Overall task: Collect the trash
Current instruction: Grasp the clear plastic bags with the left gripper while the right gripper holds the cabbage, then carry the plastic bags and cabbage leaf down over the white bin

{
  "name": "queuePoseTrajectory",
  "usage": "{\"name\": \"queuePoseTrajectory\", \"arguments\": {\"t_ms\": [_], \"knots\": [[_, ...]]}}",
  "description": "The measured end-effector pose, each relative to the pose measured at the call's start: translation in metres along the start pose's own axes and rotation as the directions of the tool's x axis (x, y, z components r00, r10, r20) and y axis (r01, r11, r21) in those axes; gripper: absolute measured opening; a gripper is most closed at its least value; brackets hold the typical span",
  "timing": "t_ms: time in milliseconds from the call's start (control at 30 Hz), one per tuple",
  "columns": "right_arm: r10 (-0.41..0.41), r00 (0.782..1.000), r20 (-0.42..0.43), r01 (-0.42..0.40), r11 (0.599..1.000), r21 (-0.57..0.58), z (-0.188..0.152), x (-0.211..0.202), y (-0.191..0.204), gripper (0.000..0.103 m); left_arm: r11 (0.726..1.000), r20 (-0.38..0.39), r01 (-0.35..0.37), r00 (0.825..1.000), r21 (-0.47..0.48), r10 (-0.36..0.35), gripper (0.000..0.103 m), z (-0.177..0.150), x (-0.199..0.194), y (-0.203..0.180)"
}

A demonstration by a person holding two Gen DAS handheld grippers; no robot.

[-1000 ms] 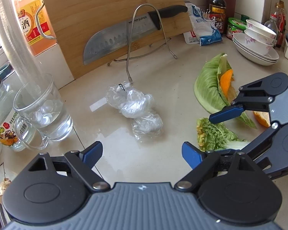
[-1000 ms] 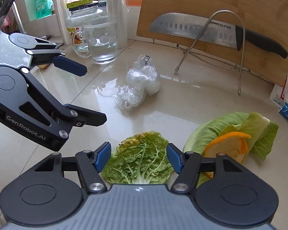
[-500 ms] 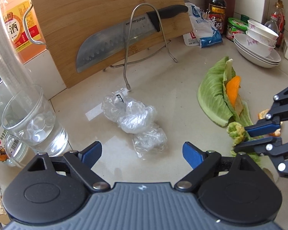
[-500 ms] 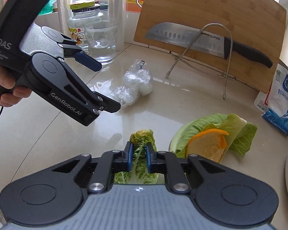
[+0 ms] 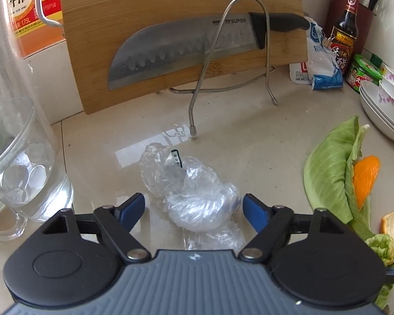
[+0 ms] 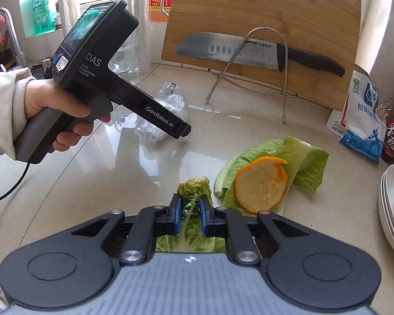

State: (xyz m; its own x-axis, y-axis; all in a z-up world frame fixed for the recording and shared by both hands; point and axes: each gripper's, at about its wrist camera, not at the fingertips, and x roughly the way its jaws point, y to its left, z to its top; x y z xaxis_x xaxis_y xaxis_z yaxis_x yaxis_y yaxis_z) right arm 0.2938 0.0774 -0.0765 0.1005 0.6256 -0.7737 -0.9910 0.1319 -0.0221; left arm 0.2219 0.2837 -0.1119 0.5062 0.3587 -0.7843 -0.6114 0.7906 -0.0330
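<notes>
Lettuce scrap (image 6: 193, 204) is pinched in our right gripper (image 6: 190, 216); our left gripper (image 5: 193, 207) gapes around crumpled plastic wrap (image 5: 194, 197), ready to grab.

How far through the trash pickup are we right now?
Nothing looks binned yet. In hand: the right gripper is shut on the wilted green lettuce leaf. The open left gripper brackets the crumpled clear plastic wrap, not yet closed. Left on the counter: the large green cabbage leaf, orange peel slice and small peel scrap.

Home kitchen; cutting board (image 5: 170, 13) with knife (image 5: 186, 50); sauce bottles (image 5: 344, 29); stacked bowls (image 5: 383, 105)
</notes>
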Motion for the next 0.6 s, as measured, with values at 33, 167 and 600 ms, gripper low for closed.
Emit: {"name": "queuePoseTrajectory", "arguments": {"t_ms": [33, 167, 600], "knots": [[-0.003, 1.0, 0.0, 0.003, 1.0, 0.002, -0.001, 0.0, 0.0, 0.017, 1.0, 0.0, 0.002, 1.0, -0.005, -0.002, 0.07, 0.001, 0.0, 0.0], [-0.012, 1.0, -0.001, 0.012, 1.0, 0.013, -0.004, -0.003, 0.0, 0.017, 1.0, 0.001, 0.017, 1.0, -0.006, -0.017, 0.054, 0.001, -0.003, 0.001], [-0.042, 0.999, 0.021, 0.041, 0.998, 0.05, -0.022, -0.033, 0.003, 0.017, 0.992, 0.008, 0.054, 0.998, 0.112, -0.055, 0.052, -0.01, -0.053, -0.026]]}}
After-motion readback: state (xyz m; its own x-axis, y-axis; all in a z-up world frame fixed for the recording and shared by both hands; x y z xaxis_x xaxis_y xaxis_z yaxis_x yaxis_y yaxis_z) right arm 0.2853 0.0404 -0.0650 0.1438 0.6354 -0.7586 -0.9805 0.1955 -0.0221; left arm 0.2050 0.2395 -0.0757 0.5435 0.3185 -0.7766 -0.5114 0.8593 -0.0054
